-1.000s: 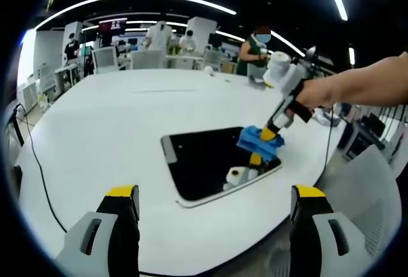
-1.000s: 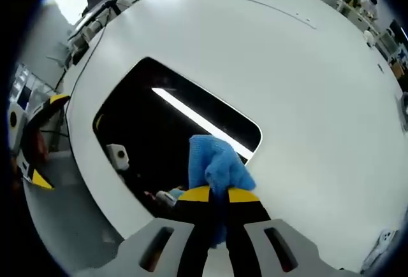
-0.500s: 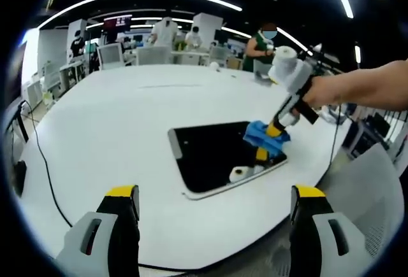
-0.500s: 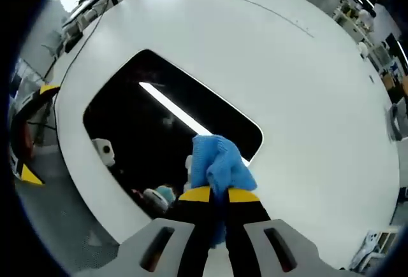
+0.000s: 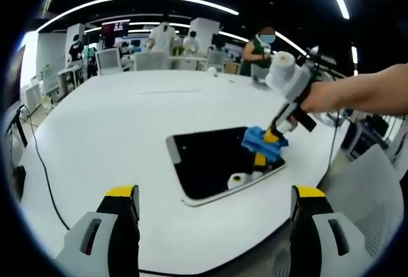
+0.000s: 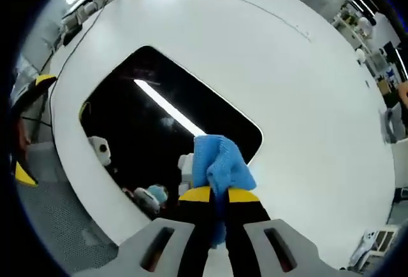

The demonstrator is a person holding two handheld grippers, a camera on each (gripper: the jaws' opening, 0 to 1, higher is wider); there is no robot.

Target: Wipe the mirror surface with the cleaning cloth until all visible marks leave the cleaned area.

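While pressed at mirror's (image 6: 146, 111) right-hand edge, cloth (image 6: 220, 165) blue, bunched, pinched tight in closed right gripper (image 6: 217, 195); also seen at (image 5: 273, 138). Since half a second ago: cloth shifted slightly along same edge, little new glass covered. Judged mid-wipe; most of mirror not yet passed over. Marks on glass too faint to tell. Left gripper (image 5: 217, 202) wide open, empty, held near, well apart from mirror. Table (image 5: 108, 124) white. Cable (image 5: 39, 162) left, people far behind; none obstructing.

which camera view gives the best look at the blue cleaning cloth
The right gripper view: the cleaning cloth sits close and large, pinched in the right tool over the mirror. In the left gripper view it is small and distant.
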